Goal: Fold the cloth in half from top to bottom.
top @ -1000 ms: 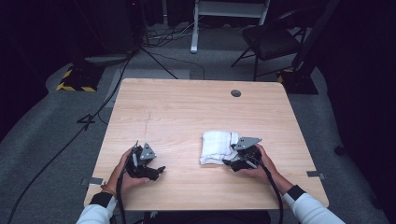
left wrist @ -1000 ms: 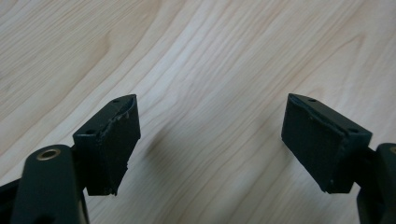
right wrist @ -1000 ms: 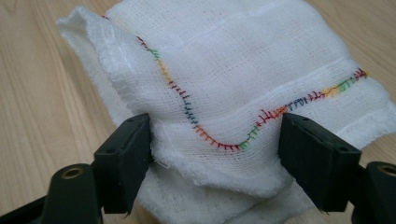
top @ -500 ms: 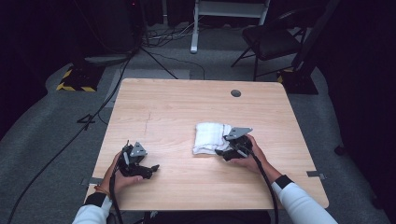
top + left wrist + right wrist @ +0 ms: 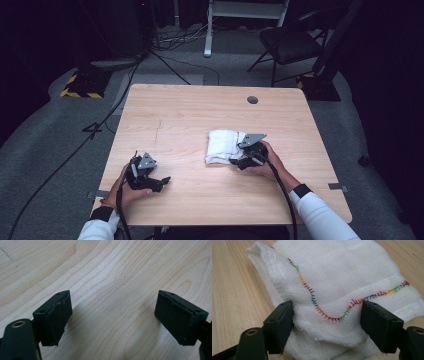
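A folded white cloth (image 5: 224, 146) with rainbow stitching (image 5: 337, 277) lies right of centre on the wooden table (image 5: 200, 115). My right gripper (image 5: 239, 159) sits at the cloth's near right edge. Its jaws stand wide and open (image 5: 327, 325), with the cloth's hemmed edge lying between them. My left gripper (image 5: 161, 183) rests low at the table's near left, held in a hand. Its jaws have just been opening and are open (image 5: 112, 322), with bare wood between them.
A round cable hole (image 5: 252, 100) is in the table's far right part. On the floor beyond the table are a dark chair (image 5: 290, 45), cables (image 5: 165, 60) and a yellow-and-black striped block (image 5: 80, 86).
The right gripper and the cloth have moved together to the left and a little farther away. The left gripper has shifted slightly left.
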A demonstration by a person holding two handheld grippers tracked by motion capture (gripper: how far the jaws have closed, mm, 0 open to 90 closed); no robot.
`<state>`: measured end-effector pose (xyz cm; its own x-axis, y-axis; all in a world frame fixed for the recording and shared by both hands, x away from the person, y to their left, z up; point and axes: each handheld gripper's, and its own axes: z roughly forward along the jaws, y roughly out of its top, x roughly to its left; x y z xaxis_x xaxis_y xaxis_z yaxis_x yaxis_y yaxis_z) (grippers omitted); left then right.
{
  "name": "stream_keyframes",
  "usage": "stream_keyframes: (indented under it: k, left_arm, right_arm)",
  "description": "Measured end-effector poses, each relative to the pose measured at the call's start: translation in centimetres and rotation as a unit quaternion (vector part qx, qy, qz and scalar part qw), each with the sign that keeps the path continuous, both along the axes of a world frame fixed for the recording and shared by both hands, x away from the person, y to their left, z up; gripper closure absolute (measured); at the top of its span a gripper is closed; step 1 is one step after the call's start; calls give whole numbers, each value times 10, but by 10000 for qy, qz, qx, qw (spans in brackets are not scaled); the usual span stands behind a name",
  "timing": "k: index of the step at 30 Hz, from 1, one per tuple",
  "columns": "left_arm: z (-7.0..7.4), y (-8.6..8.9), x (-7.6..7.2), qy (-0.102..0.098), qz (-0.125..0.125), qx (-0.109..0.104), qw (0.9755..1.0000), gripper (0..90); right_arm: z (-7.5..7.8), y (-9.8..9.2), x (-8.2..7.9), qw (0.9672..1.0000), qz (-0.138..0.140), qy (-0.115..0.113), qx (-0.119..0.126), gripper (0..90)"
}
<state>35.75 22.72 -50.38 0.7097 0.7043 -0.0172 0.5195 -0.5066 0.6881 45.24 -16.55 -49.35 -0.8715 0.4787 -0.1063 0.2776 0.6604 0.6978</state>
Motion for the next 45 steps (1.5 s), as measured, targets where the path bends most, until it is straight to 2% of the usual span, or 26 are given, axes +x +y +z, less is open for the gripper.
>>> stream_keyframes:
  k: [11, 18, 22, 25, 31, 34, 40, 45]
  left_arm:
    - [0, 0, 0, -10, 37, 7, 10000, 145]
    - [0, 0, -1, -9, 65, 21, 10000, 145]
    - [0, -1, -1, -23, 73, 21, 10000, 145]
    - [0, 0, -1, -35, 71, 29, 10000, 145]
    - [0, -1, -1, -29, 77, 15, 10000, 145]
    - [0, -1, -1, -30, 74, 12, 10000, 145]
    - [0, -2, -2, -14, 99, 8, 9999, 144]
    - [0, -2, -3, -21, 149, 12, 9999, 147]
  right_arm:
    - [13, -3, -8, 10000, -7, -91, -7, 295]
    - [23, -9, -18, 9997, 87, -125, -173, 294]
    - [30, -13, -25, 9995, 107, -198, -199, 293]
    - [33, -16, -31, 9989, 139, -328, -321, 293]
    - [41, -31, -39, 9989, 79, -337, -310, 294]
    - [44, -40, -46, 9979, 47, -483, -429, 294]
    - [44, -60, -53, 9973, -77, -553, -480, 294]
    - [41, -75, -57, 9972, -193, -518, -502, 294]
